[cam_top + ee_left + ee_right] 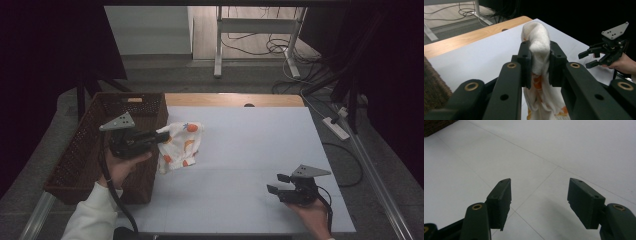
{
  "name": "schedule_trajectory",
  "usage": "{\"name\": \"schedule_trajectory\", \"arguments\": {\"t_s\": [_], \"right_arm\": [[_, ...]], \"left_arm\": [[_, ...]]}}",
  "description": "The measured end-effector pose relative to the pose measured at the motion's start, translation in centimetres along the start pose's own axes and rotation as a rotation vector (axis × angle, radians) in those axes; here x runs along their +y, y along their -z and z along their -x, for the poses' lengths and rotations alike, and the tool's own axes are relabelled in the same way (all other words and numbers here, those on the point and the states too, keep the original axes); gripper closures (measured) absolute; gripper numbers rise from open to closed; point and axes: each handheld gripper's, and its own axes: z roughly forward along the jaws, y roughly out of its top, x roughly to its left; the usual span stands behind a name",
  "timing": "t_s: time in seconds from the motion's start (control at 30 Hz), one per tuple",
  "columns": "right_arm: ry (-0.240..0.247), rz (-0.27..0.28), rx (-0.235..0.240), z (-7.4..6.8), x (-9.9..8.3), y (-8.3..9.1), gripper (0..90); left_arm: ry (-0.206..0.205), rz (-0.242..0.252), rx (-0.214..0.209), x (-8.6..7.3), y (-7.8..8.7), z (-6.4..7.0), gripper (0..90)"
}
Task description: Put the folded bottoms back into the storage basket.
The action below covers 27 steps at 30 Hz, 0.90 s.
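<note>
A: Left gripper [162, 136] is clamping a bunched fold of the white cloth with the orange print [181, 146]; in the left gripper view the jaws are closed tight on the cloth [537, 50], the rest hanging below them. The cloth is sitting just beside the wicker basket [87, 150], its lower edge seeming to rest on the white table [250, 165].

B: Right gripper [277, 183]?

A: Jaws are standing wide apart, holding nothing; it is hovering low over bare table near the front right, well apart from the cloth. Its own view is showing both fingers [500, 197] spread over the table surface [549, 150].

B: Risks?

A: Judging from the grip: only one fold is being pinched, so the cloth could be slipping out if it is swung quickly. The hanging part is trailing low, and it may be catching on the basket rim if the hand is moving left without lifting first, which would be dragging it back out or tipping the basket edge. The trailing cable near the left forearm could also be snagging the basket.

B: Counts?

A: One cloth, one basket, two grippers, one table. I cannot tell whether anything is lying inside the basket; its interior is too dark.
</note>
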Motion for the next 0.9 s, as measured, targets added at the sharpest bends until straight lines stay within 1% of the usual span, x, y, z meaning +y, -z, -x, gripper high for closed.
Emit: {"name": "schedule_trajectory", "arguments": {"t_s": [0.17,0.9], "right_arm": [[0.002,-0.003,-0.001,0.0,0.0,0.0,36.0],[0.002,-0.01,-0.001,0.0,-0.1,-0.2,35.6]], "left_arm": [[0.009,0.019,0.008,-0.1,0.8,-0.4,75.9],[0.023,0.067,0.074,0.3,3.7,-1.8,75.9]]}}
